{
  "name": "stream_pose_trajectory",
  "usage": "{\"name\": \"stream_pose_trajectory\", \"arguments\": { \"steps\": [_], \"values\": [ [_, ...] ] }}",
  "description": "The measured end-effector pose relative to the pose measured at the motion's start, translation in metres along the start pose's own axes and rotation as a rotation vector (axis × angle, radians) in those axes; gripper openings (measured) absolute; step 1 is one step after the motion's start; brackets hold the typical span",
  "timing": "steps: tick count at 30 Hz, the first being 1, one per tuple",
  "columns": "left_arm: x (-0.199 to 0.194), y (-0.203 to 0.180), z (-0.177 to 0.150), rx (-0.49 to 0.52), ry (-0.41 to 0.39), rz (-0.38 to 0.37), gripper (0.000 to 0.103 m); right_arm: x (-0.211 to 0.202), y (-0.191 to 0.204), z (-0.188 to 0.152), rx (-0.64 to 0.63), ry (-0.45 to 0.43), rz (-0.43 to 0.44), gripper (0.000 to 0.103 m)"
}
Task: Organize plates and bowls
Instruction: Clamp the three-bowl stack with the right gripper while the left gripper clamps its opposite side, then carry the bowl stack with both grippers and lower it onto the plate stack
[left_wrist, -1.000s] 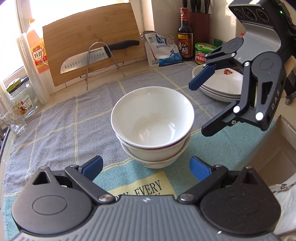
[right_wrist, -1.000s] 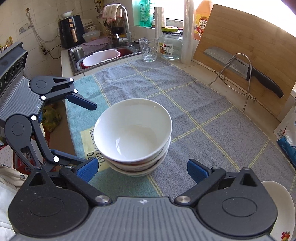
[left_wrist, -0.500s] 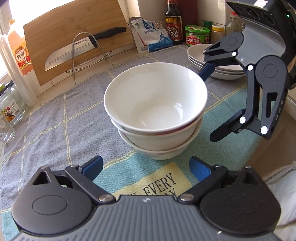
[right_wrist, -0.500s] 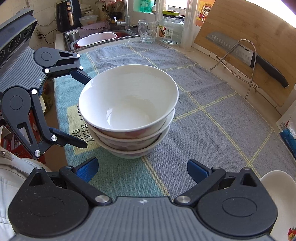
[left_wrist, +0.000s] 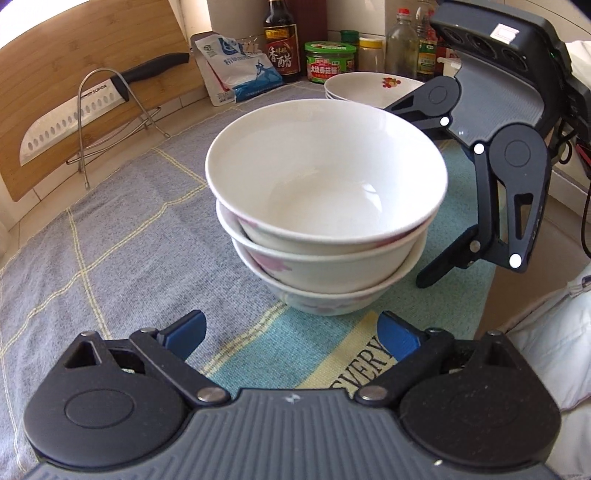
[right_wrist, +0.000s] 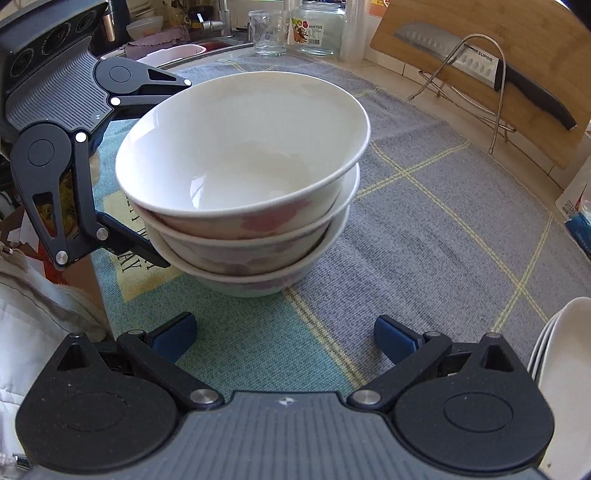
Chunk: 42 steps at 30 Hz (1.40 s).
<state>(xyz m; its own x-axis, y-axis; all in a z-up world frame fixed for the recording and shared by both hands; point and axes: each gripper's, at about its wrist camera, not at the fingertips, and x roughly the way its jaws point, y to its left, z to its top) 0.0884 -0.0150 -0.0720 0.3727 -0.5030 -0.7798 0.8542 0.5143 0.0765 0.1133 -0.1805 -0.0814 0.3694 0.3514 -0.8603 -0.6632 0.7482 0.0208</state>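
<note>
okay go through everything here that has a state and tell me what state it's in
bowls: three nested, upright, empty, on the towel
plates: stacked, behind the bowls
knife: resting on the wire rack
left gripper: open, jaws just closing slightly, nothing between
right gripper: open, holding nothing

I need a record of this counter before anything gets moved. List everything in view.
bowls: three, white with pink flowers, nested at the towel's centre
plates: stack, white, number unclear, behind the bowls
towel: one, grey and teal, covering the counter
cutting board: one, wooden, leaning upright
knife: one, black handle, on a wire stand against the board
vinegar bottle: one, dark, back wall
green-lidded jar: one, beside that bottle
drinking glass: one, clear, near the sink
left gripper: open, empty, beside the bowls
right gripper: open, empty, opposite side
</note>
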Motion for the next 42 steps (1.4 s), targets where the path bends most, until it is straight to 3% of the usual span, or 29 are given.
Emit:
{"name": "stream_pose_trajectory", "arguments": {
  "steps": [4,10,15,28,42],
  "values": [
    [0.002,0.008,0.004,0.049,-0.024,-0.071,0.096,-0.001,0.002,0.01,0.003,-0.004,0.016,0.103],
    [0.003,0.019,0.01,0.162,-0.061,-0.184,0.093,-0.009,0.02,0.023,-0.104,-0.045,0.013,0.103],
    [0.007,0.024,0.011,0.249,-0.066,-0.253,0.09,-0.012,0.021,0.028,-0.091,-0.036,0.004,0.102],
    [0.007,0.025,0.022,0.334,-0.062,-0.344,0.087,-0.012,0.019,0.031,-0.083,-0.036,0.035,0.091],
    [0.013,0.031,0.026,0.35,-0.049,-0.408,0.087,-0.014,0.02,0.03,-0.057,-0.037,0.037,0.09]
  ]
}}
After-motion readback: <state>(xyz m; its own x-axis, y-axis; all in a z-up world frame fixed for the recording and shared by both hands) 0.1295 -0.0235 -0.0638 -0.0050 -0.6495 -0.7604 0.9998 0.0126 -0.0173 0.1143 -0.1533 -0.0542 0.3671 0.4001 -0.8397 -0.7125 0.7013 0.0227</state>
